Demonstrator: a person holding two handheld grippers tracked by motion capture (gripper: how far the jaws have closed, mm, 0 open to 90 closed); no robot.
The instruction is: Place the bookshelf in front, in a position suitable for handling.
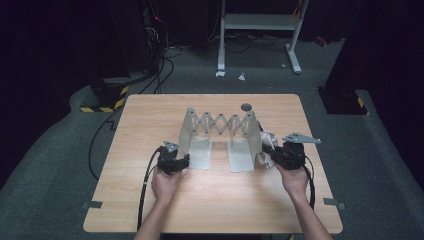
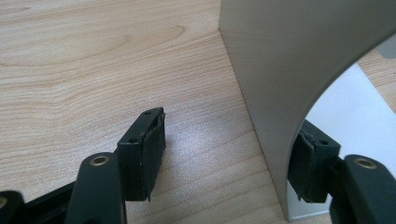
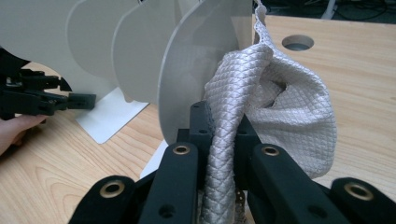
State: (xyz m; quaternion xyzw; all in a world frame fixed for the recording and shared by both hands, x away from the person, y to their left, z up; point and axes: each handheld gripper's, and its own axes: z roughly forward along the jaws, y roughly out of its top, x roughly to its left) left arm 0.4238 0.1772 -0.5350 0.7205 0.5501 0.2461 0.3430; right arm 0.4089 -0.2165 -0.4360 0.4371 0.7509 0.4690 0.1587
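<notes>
So the expanding metal rack (image 1: 222,135) sits mid-surface (image 1: 210,200), its long axis running left to right, and its upright end plates kinda block the way on both sides. The right tongs (image 3: 223,135) are pinching a quilted grey cloth (image 3: 289,112), bunched against the rack's right end plate. The left tongs (image 2: 229,154) are spread, straddling the left end plate (image 2: 280,84).

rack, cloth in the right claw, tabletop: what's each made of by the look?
Rack: likely thin sheet metal, matt pale grey paint; flat panels with crisp bent feet, scissor links.
Cloth: woven or quilted fabric, silvery sheen, diamond pattern, folds limply; shut in the right claw.
Tabletop: wood-grain board, probably laminate; even, smooth printed-looking grain.
</notes>
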